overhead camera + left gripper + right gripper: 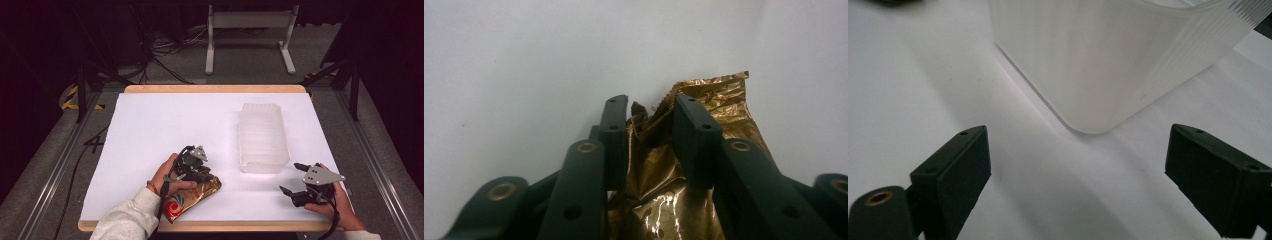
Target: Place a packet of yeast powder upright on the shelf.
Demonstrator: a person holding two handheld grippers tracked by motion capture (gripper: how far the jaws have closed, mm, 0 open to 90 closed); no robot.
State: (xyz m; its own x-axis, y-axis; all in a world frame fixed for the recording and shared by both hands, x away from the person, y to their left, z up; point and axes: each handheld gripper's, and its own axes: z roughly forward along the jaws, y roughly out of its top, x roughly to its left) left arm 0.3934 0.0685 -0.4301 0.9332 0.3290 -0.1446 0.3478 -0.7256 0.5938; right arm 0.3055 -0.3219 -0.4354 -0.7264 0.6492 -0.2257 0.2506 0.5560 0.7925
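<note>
nearest the high camera, at the table's front edge: left gripper (205,176) held in the left hand (167,175), pale sleeve (127,220) entering from the bottom. jaws narrowed around the upper end of a gold foil packet (192,196), crinkled foil bunched up between them and touching both inner faces. seen close in the left gripper view: left gripper (650,107) with black jaws either side of the creased gold foil packet (659,190), top seam of the packet jutting past the jaw tips toward upper right, white surface beyond. packet lying flat on the white table cover (165,125), slanted, red-and-white swirl print at its lower left end near the wrist, gold end up under the gripper.

over on the right, near the front corner: right gripper (294,180) in the right hand (340,205), grey three-cornered plate on top, jaws spread wide and holding nothing, pointed left toward the middle of the table. same in the right gripper view: right gripper (1075,160) with jaws far apart, bare white surface between them, rounded corner of a translucent ribbed plastic bin (1108,55) just ahead, apart from the tips.

translucent ribbed plastic bin (262,137) standing right of centre, between the two grippers and farther back, apart from the packet. wooden table edge (215,88) showing at the back, dark floor with cables (160,55) and a white frame stand (250,25) beyond.
</note>
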